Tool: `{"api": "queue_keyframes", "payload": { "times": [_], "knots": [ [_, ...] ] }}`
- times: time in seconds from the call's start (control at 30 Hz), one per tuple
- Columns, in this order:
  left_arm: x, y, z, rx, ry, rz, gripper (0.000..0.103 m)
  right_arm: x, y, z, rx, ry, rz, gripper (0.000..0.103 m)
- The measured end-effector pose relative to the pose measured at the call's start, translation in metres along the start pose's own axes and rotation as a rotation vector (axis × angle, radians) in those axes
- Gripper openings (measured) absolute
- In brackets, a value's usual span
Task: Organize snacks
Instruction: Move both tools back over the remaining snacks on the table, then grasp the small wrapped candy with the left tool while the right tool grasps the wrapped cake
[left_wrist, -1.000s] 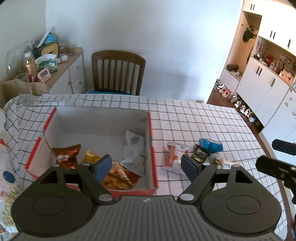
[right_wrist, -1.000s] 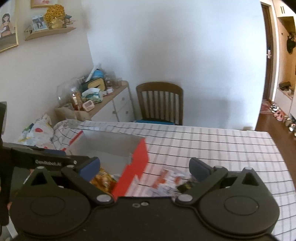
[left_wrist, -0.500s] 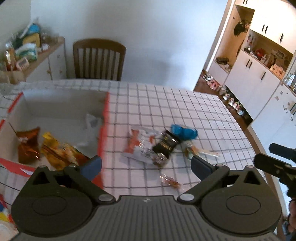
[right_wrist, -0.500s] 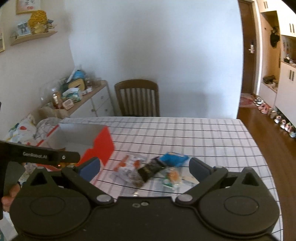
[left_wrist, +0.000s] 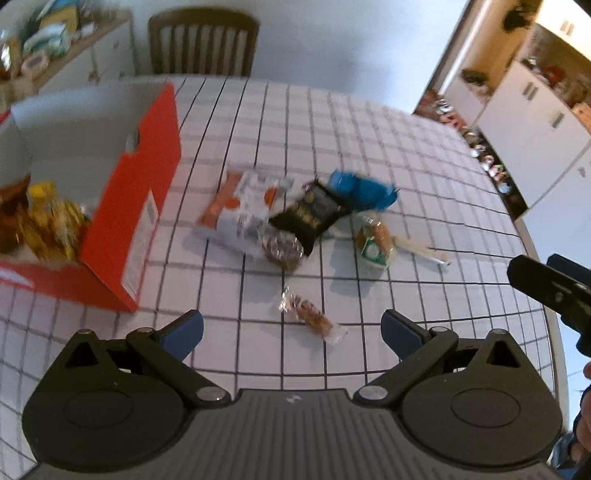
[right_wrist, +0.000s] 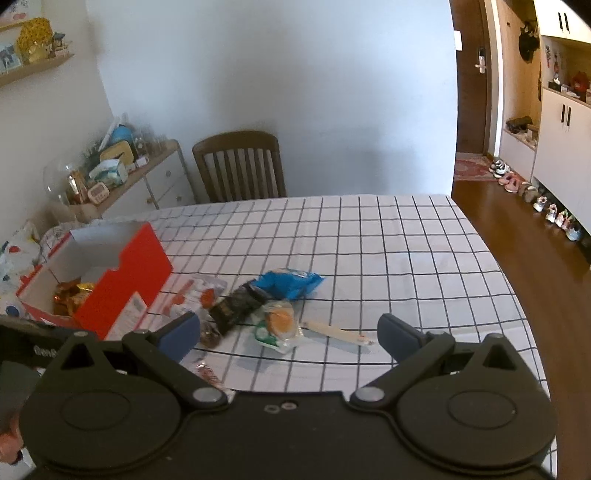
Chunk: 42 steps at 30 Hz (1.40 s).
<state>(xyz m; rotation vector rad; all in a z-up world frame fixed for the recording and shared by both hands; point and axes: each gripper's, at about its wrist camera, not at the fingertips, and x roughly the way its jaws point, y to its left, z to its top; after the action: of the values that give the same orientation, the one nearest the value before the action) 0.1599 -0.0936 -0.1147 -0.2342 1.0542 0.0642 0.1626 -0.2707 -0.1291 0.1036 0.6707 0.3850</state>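
Covering the table is a white cloth with a black grid (right_wrist: 388, 236), smooth and flat, with a slatted wooden chair (right_wrist: 238, 166) at its far edge and white cupboards (right_wrist: 561, 136) along a wood-floored hall. An open red cardboard box (left_wrist: 144, 206) holds crinkly orange and yellow packets (left_wrist: 48, 225). Beside it lies a loose heap of snacks: a blue foil pouch (right_wrist: 288, 282), a glossy black packet (left_wrist: 310, 214) and a clear-wrapped candy (left_wrist: 310, 314). The left gripper (left_wrist: 291, 330) stands fully spread just above that candy, its jaws having just widened, empty. The right gripper (right_wrist: 288, 332) is also wide and empty.
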Motion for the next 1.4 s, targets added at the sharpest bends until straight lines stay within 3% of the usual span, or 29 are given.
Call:
{"api": "queue_keyframes", "payload": {
  "times": [0.23,0.6,0.7,0.8,0.97,1.23,1.4],
  "knots": [
    [0.035,-0.008,0.0,-0.068,0.066,0.054,0.103,0.03,-0.015,0.002,0.008,0.066,0.032,0.102],
    [0.073,-0.009,0.003,-0.186,0.13,0.054,0.102,0.095,-0.015,0.008,0.03,0.184,0.083,0.094],
    [0.078,-0.009,0.003,-0.199,0.135,0.06,0.102,0.113,-0.015,0.01,0.06,0.231,0.103,0.08],
    [0.081,-0.012,0.004,-0.19,0.132,0.057,0.092,0.126,-0.011,0.013,0.054,0.25,0.109,0.08],
    [0.081,-0.018,0.004,-0.173,0.112,0.063,0.085,0.144,-0.002,0.016,0.034,0.278,0.118,0.075],
    [0.079,-0.027,0.006,-0.11,0.083,0.076,0.042,0.16,0.011,0.016,0.003,0.306,0.108,0.06],
    [0.078,-0.029,0.004,-0.065,0.074,0.077,0.028,0.162,0.011,0.017,0.001,0.293,0.086,0.053]
  ]
}}
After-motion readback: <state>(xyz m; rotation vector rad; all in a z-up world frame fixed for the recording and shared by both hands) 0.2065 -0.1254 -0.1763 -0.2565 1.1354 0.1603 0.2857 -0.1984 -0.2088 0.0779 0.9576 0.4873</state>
